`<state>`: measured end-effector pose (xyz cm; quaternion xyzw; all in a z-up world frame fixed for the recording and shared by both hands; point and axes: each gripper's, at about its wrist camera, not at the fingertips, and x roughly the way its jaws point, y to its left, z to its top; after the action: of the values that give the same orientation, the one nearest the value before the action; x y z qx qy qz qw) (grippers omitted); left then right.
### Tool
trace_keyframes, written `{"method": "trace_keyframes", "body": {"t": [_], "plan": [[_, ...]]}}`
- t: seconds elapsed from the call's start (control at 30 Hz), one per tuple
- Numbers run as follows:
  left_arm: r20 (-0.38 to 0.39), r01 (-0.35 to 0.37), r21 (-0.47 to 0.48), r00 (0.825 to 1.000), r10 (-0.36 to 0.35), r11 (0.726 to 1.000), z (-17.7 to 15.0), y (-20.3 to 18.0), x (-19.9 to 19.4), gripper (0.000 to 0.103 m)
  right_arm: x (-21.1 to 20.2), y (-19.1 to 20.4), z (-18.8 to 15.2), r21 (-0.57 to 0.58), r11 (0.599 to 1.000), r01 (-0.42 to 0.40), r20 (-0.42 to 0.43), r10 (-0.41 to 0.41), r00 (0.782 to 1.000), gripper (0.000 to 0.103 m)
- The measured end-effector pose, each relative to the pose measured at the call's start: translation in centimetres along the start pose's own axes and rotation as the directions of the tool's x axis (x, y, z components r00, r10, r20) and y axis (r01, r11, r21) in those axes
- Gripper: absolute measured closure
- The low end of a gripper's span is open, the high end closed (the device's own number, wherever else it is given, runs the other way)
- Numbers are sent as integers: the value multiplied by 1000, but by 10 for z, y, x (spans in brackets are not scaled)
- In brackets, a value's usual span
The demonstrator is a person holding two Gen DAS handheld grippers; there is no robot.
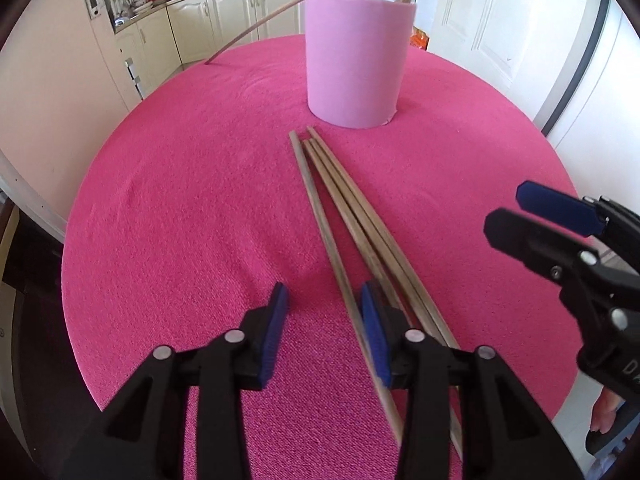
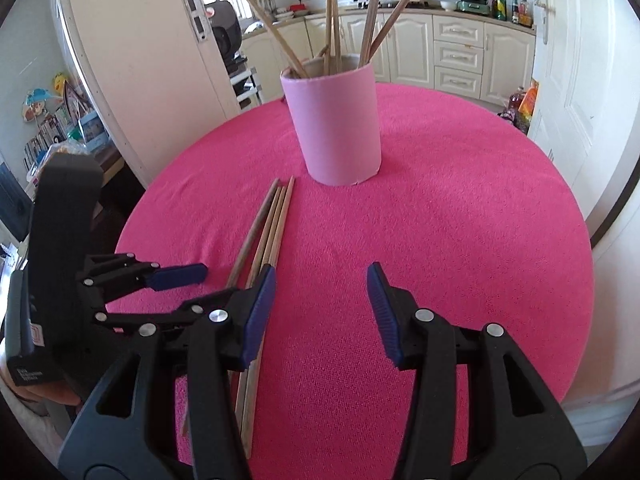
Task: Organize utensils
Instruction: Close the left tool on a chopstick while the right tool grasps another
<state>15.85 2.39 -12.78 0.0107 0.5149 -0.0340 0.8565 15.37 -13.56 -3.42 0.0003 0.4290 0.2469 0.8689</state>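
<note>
You're hovering both claws, left claw point(image 1: 324, 312) and right claw point(image 2: 322, 300), part-open and empty over four thin brown wooden chopsticks point(image 1: 348, 216); light, stiff, roll-prone, so pinch near ends.

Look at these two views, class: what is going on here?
A person holds a gripper in each hand over a round table with a pink cloth. Four wooden chopsticks lie loose in front of a pink holder that already contains several. The left gripper and right gripper both hover open beside the loose chopsticks; neither has gripped one yet.
</note>
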Motion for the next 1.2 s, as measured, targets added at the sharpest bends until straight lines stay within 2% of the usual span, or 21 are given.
{"method": "trace_keyframes", "body": {"t": [0.1, 0.17, 0.2, 0.37, 0.63, 0.9, 1.2], "plan": [[5, 11, -61, 1000, -11, 998, 0, 13, -4, 89, 10, 0, 4, 1, 999, -32, -59, 32, 998, 56], [9, 37, -92, 999, -37, 995, -1, 19, -5, 92, 18, 2, 8, 12, 997, -73, -98, 74, 992, 59], [13, 50, -106, 999, -49, 993, -2, 23, -5, 94, 21, 4, 9, 7, 997, -81, -111, 81, 990, 72], [25, 97, -151, 995, -95, 984, -5, 33, -5, 95, 40, 19, 17, -18, 996, -87, -182, 82, 980, 77], [7, 120, -162, 993, -120, 980, 4, 36, 1, 95, 62, 30, 22, -37, 998, -54, -265, 42, 963, 84], [-33, 119, -147, 992, -125, 982, 22, 37, 8, 95, 67, 38, 28, -89, 996, -3, -306, -25, 952, 84], [-17, 133, -163, 990, -137, 978, 18, 41, 8, 96, 74, 47, 33, -170, 984, 58, -334, -113, 936, 84]]}}
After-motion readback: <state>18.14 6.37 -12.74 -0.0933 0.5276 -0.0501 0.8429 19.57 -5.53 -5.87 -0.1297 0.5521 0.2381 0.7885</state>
